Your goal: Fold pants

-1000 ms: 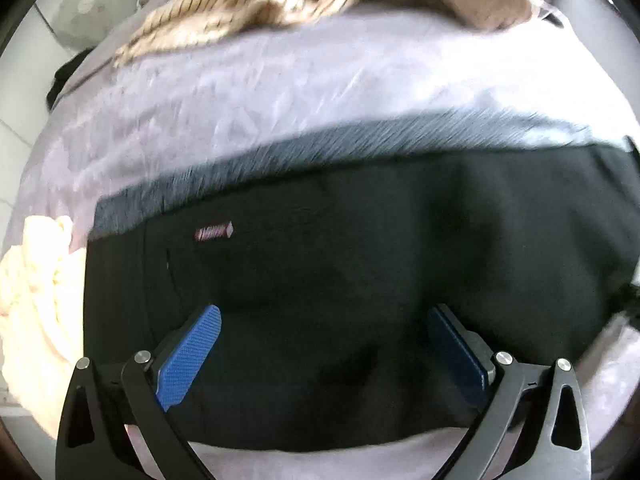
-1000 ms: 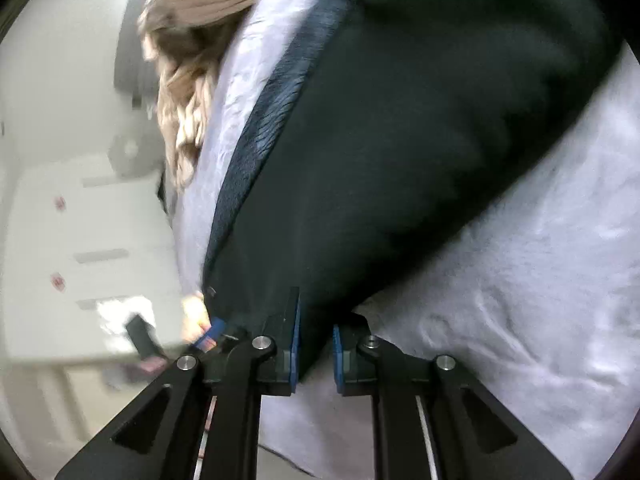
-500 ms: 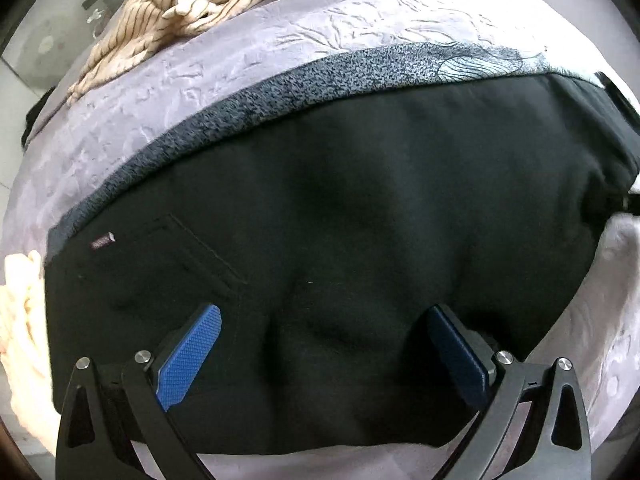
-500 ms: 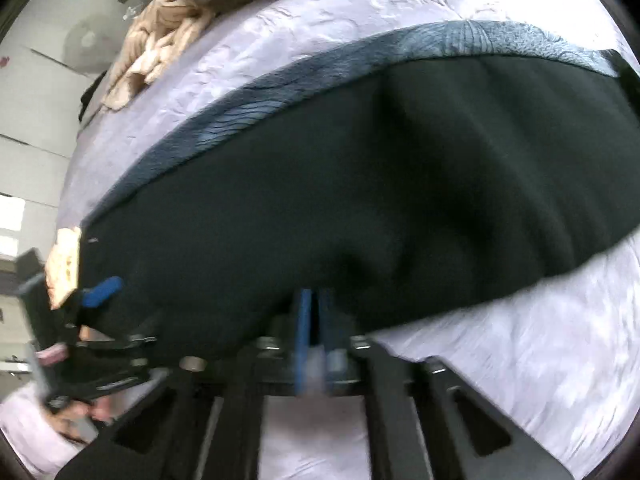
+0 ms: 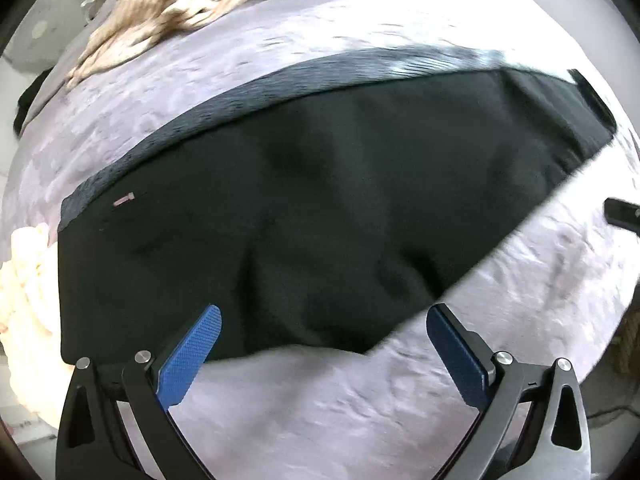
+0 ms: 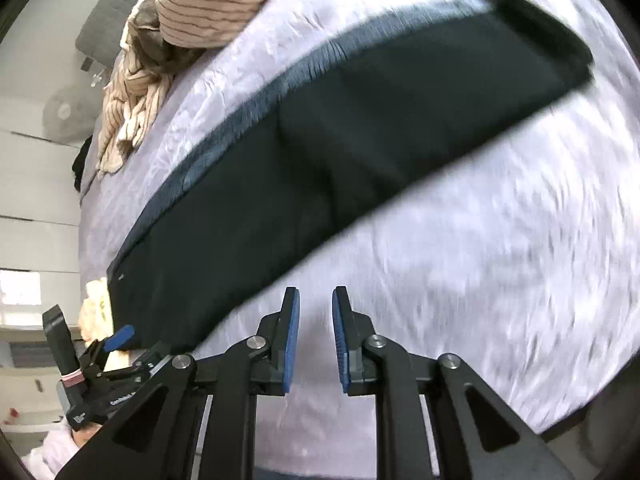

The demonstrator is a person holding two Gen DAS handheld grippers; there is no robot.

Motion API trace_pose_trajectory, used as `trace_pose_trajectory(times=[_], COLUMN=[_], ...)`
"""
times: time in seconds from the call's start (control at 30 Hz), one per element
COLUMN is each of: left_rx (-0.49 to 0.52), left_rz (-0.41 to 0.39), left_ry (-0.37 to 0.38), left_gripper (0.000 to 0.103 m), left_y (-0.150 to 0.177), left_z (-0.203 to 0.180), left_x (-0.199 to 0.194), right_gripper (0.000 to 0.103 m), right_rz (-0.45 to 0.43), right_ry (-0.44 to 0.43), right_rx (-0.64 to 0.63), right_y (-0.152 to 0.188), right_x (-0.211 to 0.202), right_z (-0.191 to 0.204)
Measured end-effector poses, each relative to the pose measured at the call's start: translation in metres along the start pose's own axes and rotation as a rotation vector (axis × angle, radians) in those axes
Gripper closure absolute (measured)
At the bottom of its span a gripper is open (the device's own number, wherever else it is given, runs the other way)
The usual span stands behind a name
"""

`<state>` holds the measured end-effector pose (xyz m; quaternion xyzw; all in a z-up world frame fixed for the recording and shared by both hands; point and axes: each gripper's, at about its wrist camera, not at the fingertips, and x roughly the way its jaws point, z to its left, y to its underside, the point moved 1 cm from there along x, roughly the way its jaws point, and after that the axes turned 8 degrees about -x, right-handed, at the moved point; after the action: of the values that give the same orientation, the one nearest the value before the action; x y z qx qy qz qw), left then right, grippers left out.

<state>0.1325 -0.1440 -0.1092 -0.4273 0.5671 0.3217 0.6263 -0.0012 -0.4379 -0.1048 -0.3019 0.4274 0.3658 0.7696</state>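
A lavender bedspread [image 6: 480, 240] covers the bed; striped beige clothing [image 6: 192, 20] lies heaped at its far edge, cream fabric [image 5: 24, 280] at another.

Place: a bedroom in a home.
Bed: a wide bed [image 6: 480, 260] fills both views, covered with a pale lilac bedspread that has a raised, crinkled pattern.
Clothes on the bed: black pants [image 5: 320, 208] lie spread flat on the bedspread; a heap of beige striped laundry [image 6: 192, 40] is at the far end, and a cream fluffy textile [image 5: 24, 280] lies at the left edge.
Furniture: a grey quilted panel [image 6: 112, 24], perhaps a headboard, stands beyond the striped heap.
Appliance: a round white fan [image 6: 64, 116] stands beside the bed near the wall.
Walls: plain white surfaces, with bright daylight coming in at the left of the right wrist view.
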Motion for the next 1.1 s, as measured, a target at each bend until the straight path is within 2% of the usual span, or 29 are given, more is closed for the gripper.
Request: trace_pose_trajectory(times=[0.13,0.3,0.37,0.43,0.53,0.8,1.1], left_rx=[0.027,0.08,0.075,0.072,0.084,0.086,0.089], left_rz=[-0.001,-0.013,-0.006,0.004,0.01,0.035,0.028], left_ry=[0.035,0.046,0.049,0.049,0.041,0.027,0.009], left_gripper=[0.0,0.0,0.0,0.0,0.0,0.0,0.0], left_y=[-0.003,-0.013,-0.009,-0.011,-0.013,-0.023,-0.038], left_z=[-0.031,-0.055,-0.064,-0.069,-0.081,-0.123,-0.174], left_x=[-0.011,-0.018,-0.02,-0.016,-0.013,-0.005,-0.007], right_gripper=[0.084,0.084,0.08,0.068,0.059,0.058,0.058], right_rz=[0.032,0.043,0.037,0.027,0.016,0.041,0.054], right_ry=[-0.041,-0.044,-0.047,-0.048,-0.051,-0.076,-0.092], right_rx=[0.072,0.118,0.131,0.144,0.152,0.175,0.167], right_y=[0.022,0.031,0.031,0.029,0.027,0.015,-0.006], right_x=[0.0,-0.005,-0.009,-0.014,-0.02,-0.023,-0.035], right_z=[-0.014,-0.03,-0.036,-0.043,-0.052,-0.082,-0.122])
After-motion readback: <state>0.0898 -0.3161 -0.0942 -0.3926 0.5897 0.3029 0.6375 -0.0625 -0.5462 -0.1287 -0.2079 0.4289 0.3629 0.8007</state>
